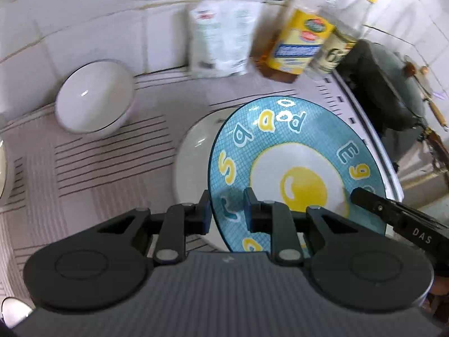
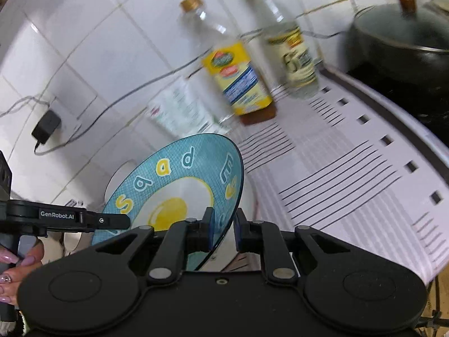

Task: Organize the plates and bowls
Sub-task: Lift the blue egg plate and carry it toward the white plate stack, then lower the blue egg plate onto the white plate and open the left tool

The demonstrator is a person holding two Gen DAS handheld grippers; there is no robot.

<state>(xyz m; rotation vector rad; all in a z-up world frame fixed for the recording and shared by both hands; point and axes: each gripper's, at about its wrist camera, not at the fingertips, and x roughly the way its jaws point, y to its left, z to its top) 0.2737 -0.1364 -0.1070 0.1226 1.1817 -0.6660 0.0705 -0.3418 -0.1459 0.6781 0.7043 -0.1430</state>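
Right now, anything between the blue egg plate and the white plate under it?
Nothing visible. The blue egg plate is tilted, with the left gripper and right gripper clamped on opposite rim edges. The white plate behind and below shows a bare surface; the white bowl sits clear, off to the side.

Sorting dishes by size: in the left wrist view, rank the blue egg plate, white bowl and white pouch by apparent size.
1. blue egg plate, though nearest the camera.
2. and 3. white bowl and white pouch: too alike to rank.

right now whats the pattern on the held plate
Teal grid plate with a fried egg and letters; left wrist view shows it best.
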